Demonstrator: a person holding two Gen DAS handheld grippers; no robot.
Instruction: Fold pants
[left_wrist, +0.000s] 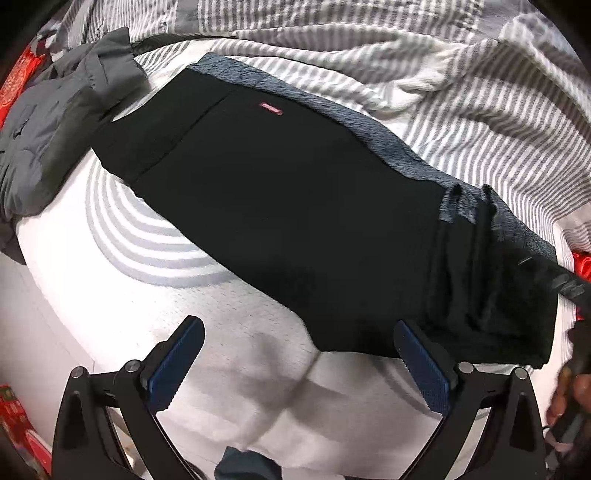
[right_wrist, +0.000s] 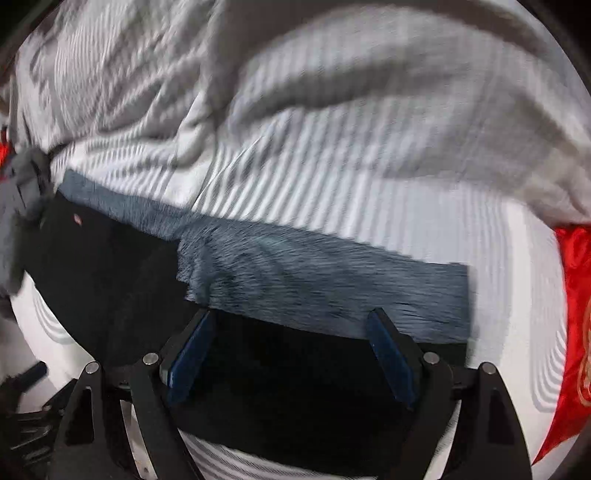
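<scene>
I have the pants (left_wrist: 280, 192) laid lengthwise on the bed (left_wrist: 122, 295), running from the upper left of the left wrist view down to its right edge, black side up with the grey fleecy lining showing along the far edge. That suggests they are already doubled leg over leg, ready for a crosswise fold. My left gripper (left_wrist: 299, 365) hangs at the bottom of its frame, jaws wide and empty over bare mattress, one pad just at the near hem. My right gripper (right_wrist: 291, 354) sits low in its blurred view, jaws wide, straddling black cloth without pinching it. A grey jacket (left_wrist: 55, 122) lies bunched at the upper left, the striped duvet (left_wrist: 461, 85) across the top.
</scene>
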